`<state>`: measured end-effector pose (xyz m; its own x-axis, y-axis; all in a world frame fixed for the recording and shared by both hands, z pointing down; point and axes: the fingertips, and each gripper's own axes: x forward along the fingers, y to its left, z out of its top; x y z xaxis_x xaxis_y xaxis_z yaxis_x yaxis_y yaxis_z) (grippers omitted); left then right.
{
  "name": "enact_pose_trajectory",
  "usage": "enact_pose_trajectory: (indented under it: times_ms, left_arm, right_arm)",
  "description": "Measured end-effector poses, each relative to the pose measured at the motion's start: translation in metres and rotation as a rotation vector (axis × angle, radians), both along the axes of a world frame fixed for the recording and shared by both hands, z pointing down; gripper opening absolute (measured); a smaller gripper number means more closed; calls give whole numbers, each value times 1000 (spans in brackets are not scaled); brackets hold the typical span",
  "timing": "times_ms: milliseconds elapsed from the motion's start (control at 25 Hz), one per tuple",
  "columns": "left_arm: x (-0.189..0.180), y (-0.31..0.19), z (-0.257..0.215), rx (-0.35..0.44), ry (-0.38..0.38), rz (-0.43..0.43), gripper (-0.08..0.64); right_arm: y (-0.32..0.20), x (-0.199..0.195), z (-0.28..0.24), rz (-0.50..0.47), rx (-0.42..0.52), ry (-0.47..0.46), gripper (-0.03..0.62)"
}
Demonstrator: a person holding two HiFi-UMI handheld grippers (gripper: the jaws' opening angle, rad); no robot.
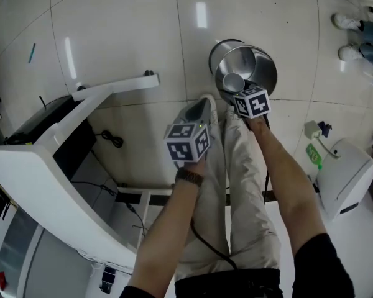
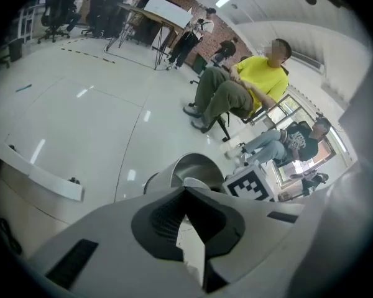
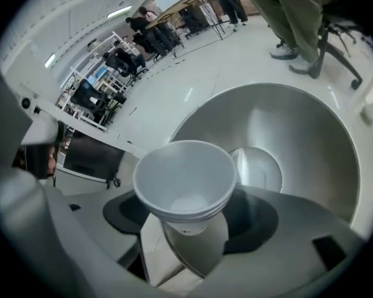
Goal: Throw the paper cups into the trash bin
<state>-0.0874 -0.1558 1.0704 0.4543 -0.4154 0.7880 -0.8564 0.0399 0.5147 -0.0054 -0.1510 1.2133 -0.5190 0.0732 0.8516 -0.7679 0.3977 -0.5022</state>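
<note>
Stacked cups [image 3: 186, 179] are seen grasped by the right gripper [image 3: 193, 222] over the bin [image 3: 298, 135] in its own view; from the head, only one rim is shown. The left gripper [image 2: 186, 194] is clenched, empty.

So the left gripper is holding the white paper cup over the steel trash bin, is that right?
Not quite. It is the right gripper that is holding the white paper cup over the steel trash bin. The right gripper view shows the cup between its jaws.
</note>
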Motion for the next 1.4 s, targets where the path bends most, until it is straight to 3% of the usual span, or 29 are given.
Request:
enact_pose_trajectory:
  times_ms: [120, 240, 560, 840, 1080, 1240, 1400]
  left_arm:
    - [4, 14, 23, -53, -26, 42, 0]
    - [6, 24, 37, -87, -44, 36, 0]
    - [20, 29, 51, -171, -46, -21, 0]
    - [37, -2, 26, -75, 0, -26, 0]
    - [44, 5, 10, -112, -35, 13, 0]
    - [54, 2, -25, -106, 34, -7, 0]
    - [74, -17, -85, 12, 50, 89, 0]
  right_arm:
    - [5, -3, -1, 37, -71, -45, 398]
    - [19, -8, 0, -22, -114, -66, 411]
    - [32, 6, -1, 14, -116, -93, 410]
    - [19, 22, -21, 129, -8, -93, 410]
    - [11, 48, -47, 178, 64, -21, 374]
    - [8, 59, -87, 143, 111, 16, 374]
    - [-8, 59, -147, 135, 192, -27, 338]
